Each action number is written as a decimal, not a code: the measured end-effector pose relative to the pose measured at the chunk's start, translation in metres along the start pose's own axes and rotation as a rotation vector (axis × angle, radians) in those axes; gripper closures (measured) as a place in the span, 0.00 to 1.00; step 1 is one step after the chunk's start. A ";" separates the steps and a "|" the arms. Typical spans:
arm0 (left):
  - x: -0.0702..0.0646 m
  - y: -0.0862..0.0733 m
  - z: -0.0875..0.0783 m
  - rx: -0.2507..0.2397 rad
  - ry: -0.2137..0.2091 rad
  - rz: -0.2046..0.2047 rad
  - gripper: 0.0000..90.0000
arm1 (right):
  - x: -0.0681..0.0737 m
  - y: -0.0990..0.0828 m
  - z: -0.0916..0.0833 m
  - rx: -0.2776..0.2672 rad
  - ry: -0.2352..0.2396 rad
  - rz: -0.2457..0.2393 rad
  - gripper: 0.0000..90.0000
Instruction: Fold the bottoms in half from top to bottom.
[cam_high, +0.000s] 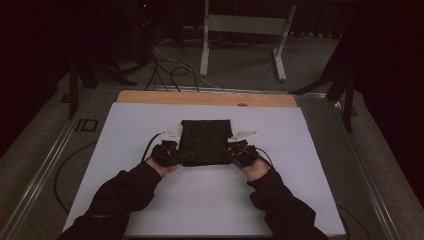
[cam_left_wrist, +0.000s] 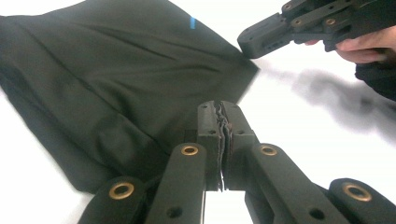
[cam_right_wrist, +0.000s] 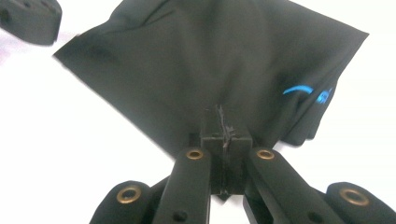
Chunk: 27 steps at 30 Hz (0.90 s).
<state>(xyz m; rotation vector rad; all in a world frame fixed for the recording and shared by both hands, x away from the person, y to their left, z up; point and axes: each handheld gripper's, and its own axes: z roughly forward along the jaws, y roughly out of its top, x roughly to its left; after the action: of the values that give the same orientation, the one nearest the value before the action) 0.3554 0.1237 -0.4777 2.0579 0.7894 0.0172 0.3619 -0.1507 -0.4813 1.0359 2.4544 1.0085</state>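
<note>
- Your left gripper (cam_left_wrist: 222, 109) is clamped on the near edge of the black garment (cam_high: 206, 142), fabric pinched between its jaws.
- Your right gripper (cam_right_wrist: 223, 128) is clamped on the same near edge, at the opposite corner; the blue print (cam_right_wrist: 306, 91) lies just beyond it to one side.
- The garment lies flat on the white table (cam_high: 210, 200), stretching ahead of both claws.
- Both bites look thin, so a sharp tug could slip a corner free.
- Uneven pulling would likely skew the folded layers.
</note>
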 end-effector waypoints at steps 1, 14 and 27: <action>-0.002 -0.002 -0.001 -0.002 -0.012 0.006 0.97 | 0.002 -0.003 -0.002 -0.001 0.004 0.001 1.00; -0.028 -0.026 -0.001 0.051 -0.102 0.119 0.50 | 0.024 -0.032 -0.026 -0.042 0.144 -0.022 0.43; -0.041 -0.040 -0.004 0.099 -0.170 0.137 0.12 | 0.039 -0.053 -0.034 -0.026 0.227 -0.077 0.11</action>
<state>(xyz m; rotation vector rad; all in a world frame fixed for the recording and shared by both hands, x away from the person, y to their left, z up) 0.3010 0.1200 -0.4942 2.1714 0.5535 -0.1213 0.2907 -0.1662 -0.4946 0.8522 2.6288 1.1874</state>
